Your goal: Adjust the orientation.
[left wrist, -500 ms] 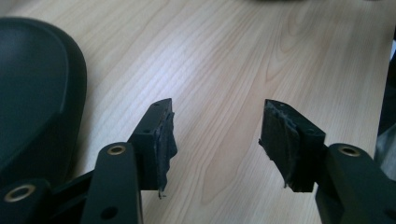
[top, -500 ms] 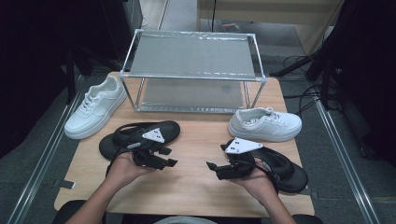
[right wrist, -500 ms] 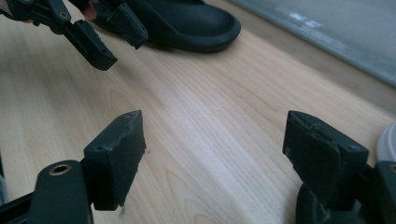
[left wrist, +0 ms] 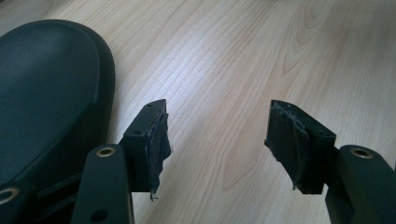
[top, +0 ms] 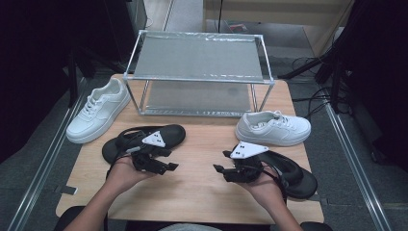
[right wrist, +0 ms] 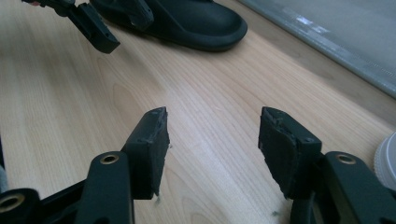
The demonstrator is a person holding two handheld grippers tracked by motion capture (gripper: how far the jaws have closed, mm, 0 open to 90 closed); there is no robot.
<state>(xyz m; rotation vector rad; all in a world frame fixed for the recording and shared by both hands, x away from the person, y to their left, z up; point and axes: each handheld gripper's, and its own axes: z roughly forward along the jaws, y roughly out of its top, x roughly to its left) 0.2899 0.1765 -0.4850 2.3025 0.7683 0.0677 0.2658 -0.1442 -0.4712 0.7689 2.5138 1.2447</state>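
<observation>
My left gripper (top: 172, 160) hovers low over the wooden table (top: 197, 192), open, jaws pointing right. Its own view shows the left gripper (left wrist: 217, 126) with bare wood between the pads and a black sandal (left wrist: 46, 93) just beside the left jaw. That sandal (top: 144, 137) lies behind the left hand. My right gripper (top: 220, 162) faces it, open, with nothing between the jaws of the right gripper (right wrist: 212, 126). A second black sandal (top: 296, 178) lies under the right hand. One white sneaker (top: 98, 115) rests at the left and another white sneaker (top: 273, 127) at the right.
A metal-framed two-tier rack (top: 199, 72) stands at the back of the table. The rack's lower shelf (right wrist: 336, 37) runs along the top right of the right gripper view. Bare wood lies between the two grippers. The floor drops away past the table's edges.
</observation>
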